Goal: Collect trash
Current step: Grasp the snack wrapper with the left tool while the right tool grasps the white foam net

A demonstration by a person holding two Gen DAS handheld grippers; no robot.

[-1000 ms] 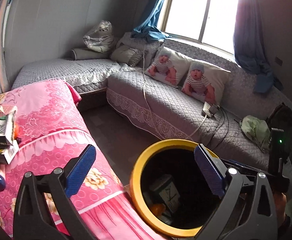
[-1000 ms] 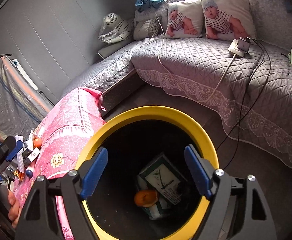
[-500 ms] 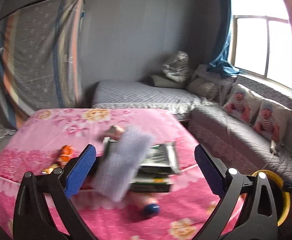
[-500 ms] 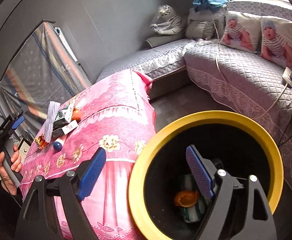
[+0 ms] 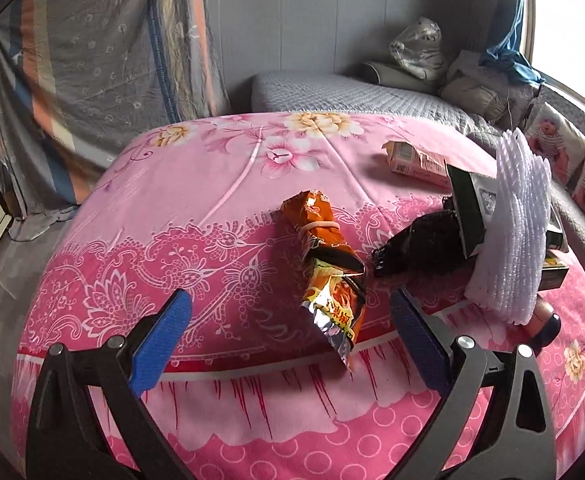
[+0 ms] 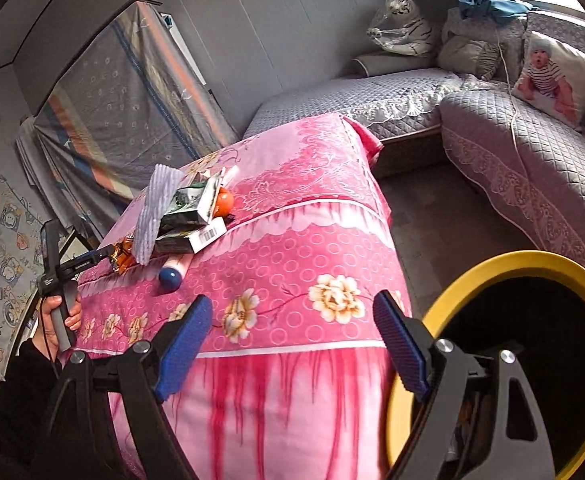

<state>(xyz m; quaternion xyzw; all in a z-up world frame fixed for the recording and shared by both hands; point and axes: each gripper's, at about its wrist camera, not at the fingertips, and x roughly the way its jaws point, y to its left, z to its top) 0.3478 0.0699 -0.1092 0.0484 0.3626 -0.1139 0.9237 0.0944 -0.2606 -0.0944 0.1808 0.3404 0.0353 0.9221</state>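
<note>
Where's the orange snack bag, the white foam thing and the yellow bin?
orange snack bag (image 5: 324, 256), left wrist view, middle of the bag.
white foam sheet (image 5: 516, 232), left wrist view, its ribbed face.
yellow bin (image 6: 532, 260), right wrist view, top rim.

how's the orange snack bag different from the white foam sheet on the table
The snack bag is glossy orange foil, printed, cinched by a rubber band; the foam sheet is plain white and ribbed. The snack bag lies flat on the cloth; the foam sheet leans up against the boxes. Both sit untouched on the pink table.
</note>
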